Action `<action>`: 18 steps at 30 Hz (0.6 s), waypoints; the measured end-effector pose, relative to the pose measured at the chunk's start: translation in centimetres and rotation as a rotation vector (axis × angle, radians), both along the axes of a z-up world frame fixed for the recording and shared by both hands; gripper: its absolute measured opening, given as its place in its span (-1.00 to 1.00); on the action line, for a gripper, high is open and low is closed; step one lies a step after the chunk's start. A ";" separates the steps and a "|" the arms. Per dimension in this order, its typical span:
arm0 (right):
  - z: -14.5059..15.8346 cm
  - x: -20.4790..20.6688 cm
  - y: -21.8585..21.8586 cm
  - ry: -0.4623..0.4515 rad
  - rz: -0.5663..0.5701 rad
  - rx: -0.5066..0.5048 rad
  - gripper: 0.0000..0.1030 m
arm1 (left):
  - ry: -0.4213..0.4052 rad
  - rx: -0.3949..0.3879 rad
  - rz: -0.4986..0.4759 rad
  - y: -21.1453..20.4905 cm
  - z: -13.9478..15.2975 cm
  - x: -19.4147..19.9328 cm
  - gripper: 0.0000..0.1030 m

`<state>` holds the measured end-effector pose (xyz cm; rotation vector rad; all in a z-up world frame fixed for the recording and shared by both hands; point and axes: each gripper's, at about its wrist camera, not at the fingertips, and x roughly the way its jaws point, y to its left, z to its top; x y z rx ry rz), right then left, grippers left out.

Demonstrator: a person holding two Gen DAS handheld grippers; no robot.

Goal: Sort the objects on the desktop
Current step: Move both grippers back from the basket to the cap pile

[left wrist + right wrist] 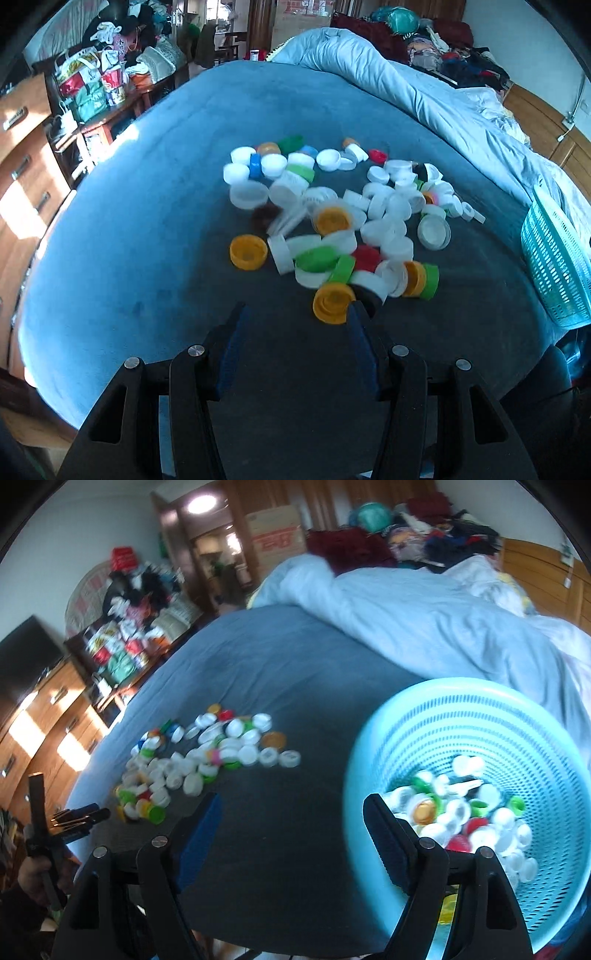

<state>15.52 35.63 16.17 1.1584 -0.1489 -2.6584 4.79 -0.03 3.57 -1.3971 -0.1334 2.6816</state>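
A bed covered with a dark blue sheet point(129, 221) carries a loose heap of plastic bottle caps point(332, 214), mostly white, with yellow, green, red and blue ones mixed in. A pale blue duvet point(406, 81) lies bunched along the far side of the bed.

The left hand-held gripper point(295, 317) points down at the near edge of the heap. Its jaws stand partly apart with nothing between them; only bare sheet shows in the gap. A yellow cap point(332, 302) lies just beside its right finger.

A turquoise mesh basket point(498, 709) stands on the bed to the right of the heap, well apart from it, and holds many caps point(472, 819) of the same mixed colours. The right hand-held gripper point(291, 812) hovers at the basket's near left rim, its jaws wide apart and empty, one finger over the sheet and the other in front of the basket.

At the left edge of the right wrist view, a hand point(33, 878) grips the handle of the other tool.
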 end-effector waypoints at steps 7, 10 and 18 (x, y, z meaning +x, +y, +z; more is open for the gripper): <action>0.1 0.1 -3.7 -0.022 0.052 0.062 0.61 | 0.005 0.013 -0.067 1.6 -1.9 -0.9 -0.07; -0.2 0.1 -4.7 -0.036 0.067 0.077 0.61 | 0.013 0.005 -0.085 2.0 -2.2 -1.2 -0.07; -2.4 -0.8 -9.2 -0.064 0.201 0.087 0.47 | 0.034 0.082 -0.047 0.1 -1.4 -0.9 -0.52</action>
